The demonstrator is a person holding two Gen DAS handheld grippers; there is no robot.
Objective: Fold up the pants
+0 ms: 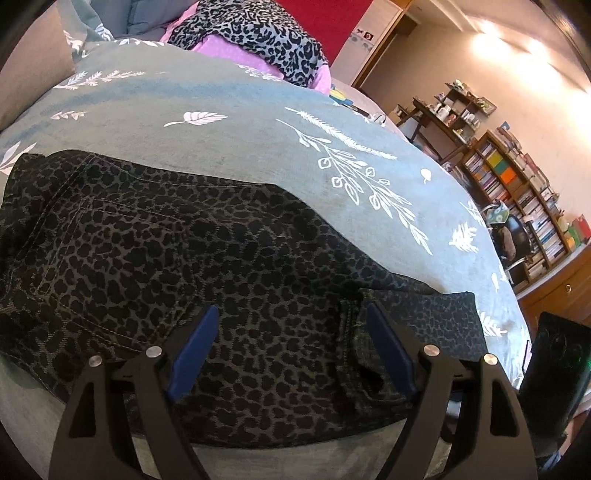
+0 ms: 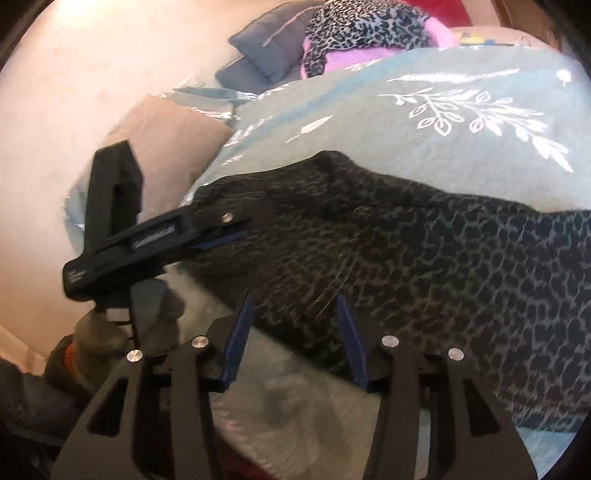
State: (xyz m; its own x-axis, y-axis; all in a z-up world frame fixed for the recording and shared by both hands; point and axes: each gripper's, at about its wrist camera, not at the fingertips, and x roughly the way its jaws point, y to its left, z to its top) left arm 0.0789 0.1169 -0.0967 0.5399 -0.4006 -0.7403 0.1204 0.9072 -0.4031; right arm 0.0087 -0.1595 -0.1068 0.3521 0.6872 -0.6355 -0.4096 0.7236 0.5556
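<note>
One pair of leopard-print pants (image 1: 229, 258) on one bedspread (image 1: 240, 122), two grippers (left gripper (image 1: 291, 325), right gripper (image 2: 295, 314)), fingers apart, empty.

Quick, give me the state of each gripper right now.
Left gripper: open over the leopard-print pants, gripping nothing.
Right gripper: open at the pants' near edge, nothing pinched between its pads.

My bed (image 1: 258, 122) wears a grey-blue cover printed with white leaves. On it in front of me lie dark leopard-print pants (image 1: 207, 258), spread flat. At the far end sits a pink heap (image 1: 236, 48) under a leopard-print cloth (image 1: 258, 29), with pillows (image 2: 266, 48) beside it.
</note>
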